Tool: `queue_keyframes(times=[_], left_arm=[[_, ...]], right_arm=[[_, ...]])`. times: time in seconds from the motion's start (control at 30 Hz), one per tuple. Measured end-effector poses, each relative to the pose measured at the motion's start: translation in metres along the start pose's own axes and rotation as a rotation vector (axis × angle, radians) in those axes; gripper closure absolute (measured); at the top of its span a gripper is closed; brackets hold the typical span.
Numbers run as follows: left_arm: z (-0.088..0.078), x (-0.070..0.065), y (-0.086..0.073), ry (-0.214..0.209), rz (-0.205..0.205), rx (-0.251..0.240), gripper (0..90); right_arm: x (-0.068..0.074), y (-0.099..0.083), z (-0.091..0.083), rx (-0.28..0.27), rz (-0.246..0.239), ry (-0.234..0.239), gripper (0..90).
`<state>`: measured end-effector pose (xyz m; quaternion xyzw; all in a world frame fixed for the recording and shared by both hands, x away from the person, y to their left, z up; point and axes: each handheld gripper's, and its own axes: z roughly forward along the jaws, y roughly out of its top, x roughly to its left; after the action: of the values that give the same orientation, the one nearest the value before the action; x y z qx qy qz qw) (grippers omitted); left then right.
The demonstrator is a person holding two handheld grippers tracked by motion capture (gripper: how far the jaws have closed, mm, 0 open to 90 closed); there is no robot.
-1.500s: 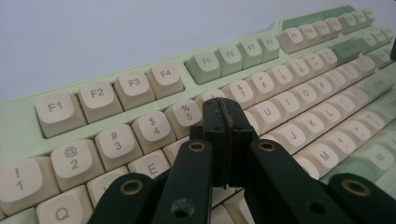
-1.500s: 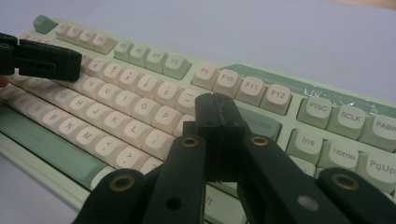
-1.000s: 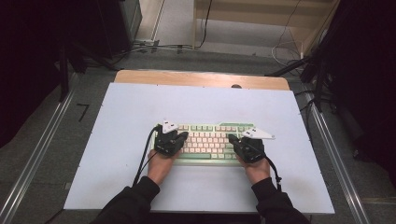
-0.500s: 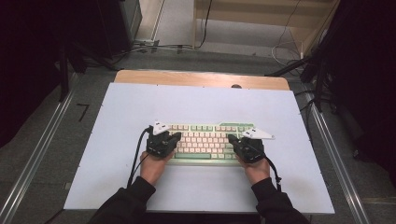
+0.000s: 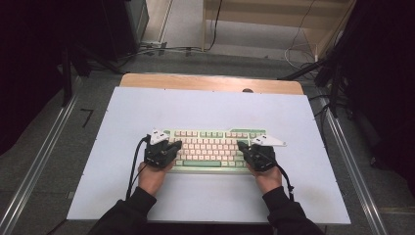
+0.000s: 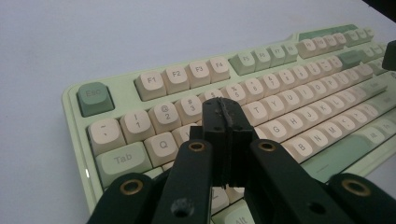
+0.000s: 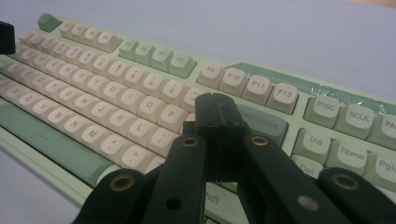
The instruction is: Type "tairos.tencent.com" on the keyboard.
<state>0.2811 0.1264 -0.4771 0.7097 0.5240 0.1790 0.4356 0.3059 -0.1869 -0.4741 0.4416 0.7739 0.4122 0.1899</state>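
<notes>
We see both hands low over the keyboard — left gripper pinched closed and empty, tips above the W/E keys; right gripper likewise closed on nothing, tips near the P and bracket keys. The keyboard lies mid-table on the pale mat, squared to us — beyond it, the table's wooden edge.

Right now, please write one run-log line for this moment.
left gripper: shut, over keyboard left end | right gripper: shut, over right end | nothing held

Black sleeves; black gripper links with brass-ringed pivots, a black cable, grey three-cornered plates
</notes>
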Motion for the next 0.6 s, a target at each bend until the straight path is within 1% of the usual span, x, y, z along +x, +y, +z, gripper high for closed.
queue_keyframes(times=[0.3,0.43,0.6], left_arm=[[-0.0064,0.0002,-0.0036,-0.006,0.007,0.011,90.0],[-0.0056,0.001,-0.0061,-0.003,0.005,0.02,90.0],[-0.0032,0.0044,-0.0092,0.024,0.0,0.031,90.0]], right_arm=[[0.0004,-0.0001,-0.0008,-0.003,-0.003,0.003,87.5],[0.0005,-0.0001,-0.0007,-0.004,-0.003,0.003,87.5],[0.0005,-0.0001,-0.0004,-0.003,-0.001,0.003,87.5]])
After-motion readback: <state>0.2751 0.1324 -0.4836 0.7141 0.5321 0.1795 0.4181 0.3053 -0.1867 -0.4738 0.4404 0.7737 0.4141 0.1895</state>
